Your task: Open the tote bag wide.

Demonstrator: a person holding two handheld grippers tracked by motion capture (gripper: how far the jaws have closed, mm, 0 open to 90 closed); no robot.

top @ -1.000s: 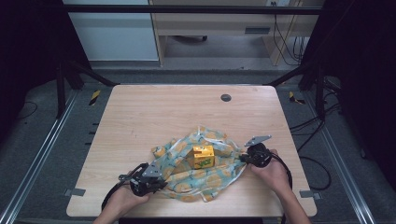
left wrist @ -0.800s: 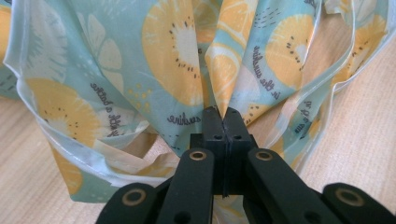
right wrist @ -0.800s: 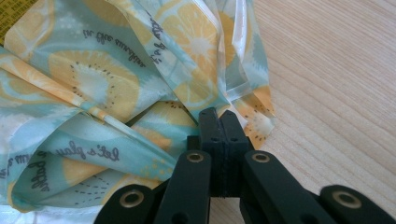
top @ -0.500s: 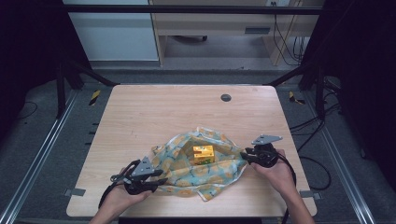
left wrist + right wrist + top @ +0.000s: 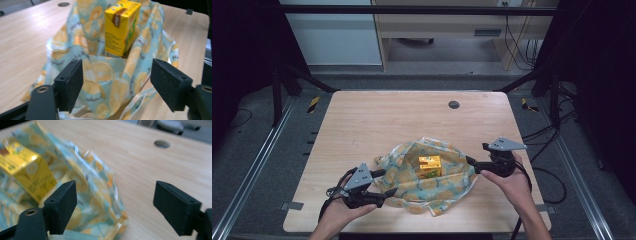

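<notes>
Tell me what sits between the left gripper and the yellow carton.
A raised fold of the lemon-print cloth stands between the left gripper and the yellow carton, covering the carton's base. The jaws have just been opening; nothing is pressed between them.

Around my table: what sits beyond the work

My wooden table (image 5: 377,125) fills the middle of the high view, with a round dark grommet hole (image 5: 454,104) toward its upper right. At upper centre stands a pale wooden bench or shelf (image 5: 437,25), I think. Black cables (image 5: 512,35) hang at upper right, and a yellow-black striped marker (image 5: 313,103) lies on the floor at left.
</notes>
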